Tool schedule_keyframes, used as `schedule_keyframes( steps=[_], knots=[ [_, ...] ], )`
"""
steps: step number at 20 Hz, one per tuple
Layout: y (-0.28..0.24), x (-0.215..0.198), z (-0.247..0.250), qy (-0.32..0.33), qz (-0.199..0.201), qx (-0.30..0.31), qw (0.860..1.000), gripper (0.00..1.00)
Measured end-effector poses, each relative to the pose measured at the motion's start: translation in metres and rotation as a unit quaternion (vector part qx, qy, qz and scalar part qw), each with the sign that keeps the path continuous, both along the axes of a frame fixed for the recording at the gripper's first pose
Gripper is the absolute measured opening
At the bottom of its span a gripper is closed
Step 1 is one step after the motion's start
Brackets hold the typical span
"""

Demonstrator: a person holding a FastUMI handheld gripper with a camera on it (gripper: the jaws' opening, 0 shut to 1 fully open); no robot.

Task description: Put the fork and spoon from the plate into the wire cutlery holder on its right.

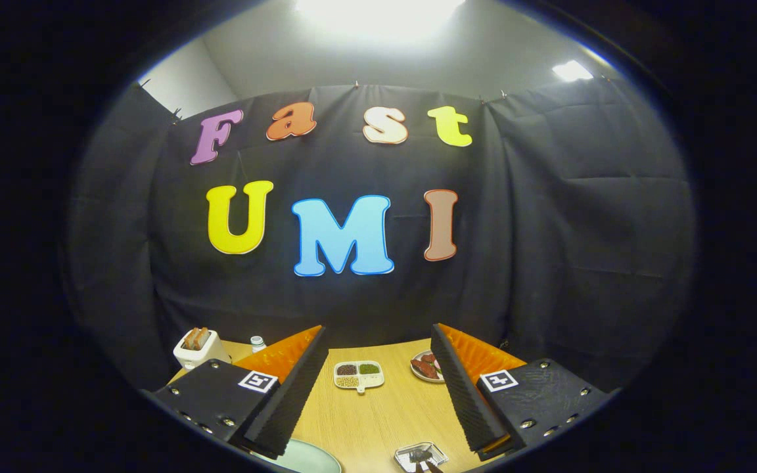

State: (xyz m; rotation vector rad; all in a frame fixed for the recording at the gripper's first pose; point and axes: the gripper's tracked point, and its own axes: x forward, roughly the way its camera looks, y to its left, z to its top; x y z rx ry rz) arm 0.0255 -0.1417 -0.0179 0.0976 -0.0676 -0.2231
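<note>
My gripper (378, 381) hangs above the wooden table (378, 420) with its two black-and-orange fingers (286, 394) spread wide and nothing between them. Below the left finger, at the near edge, shows the rim of a pale green plate (306, 456); the fork and spoon are hidden from here. Low between the fingers, nearer the right one, stands the wire cutlery holder (420, 455), seen from above with dark handles poking out of it.
A white divided dish with several kinds of seeds (358, 376) lies beyond the fingers at mid-table. A plate of reddish food (426, 366) sits by the right finger. A white toaster holding bread (198, 347) and a small bottle (257, 342) stand at the far left.
</note>
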Motion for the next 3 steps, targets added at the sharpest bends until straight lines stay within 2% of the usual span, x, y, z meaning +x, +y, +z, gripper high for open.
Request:
schedule_keyframes(
  steps=[3],
  knots=[
    [0.002, 0.0, 0.015, -0.017, 0.03, -0.022, 0.999, 0.96]
  ],
)
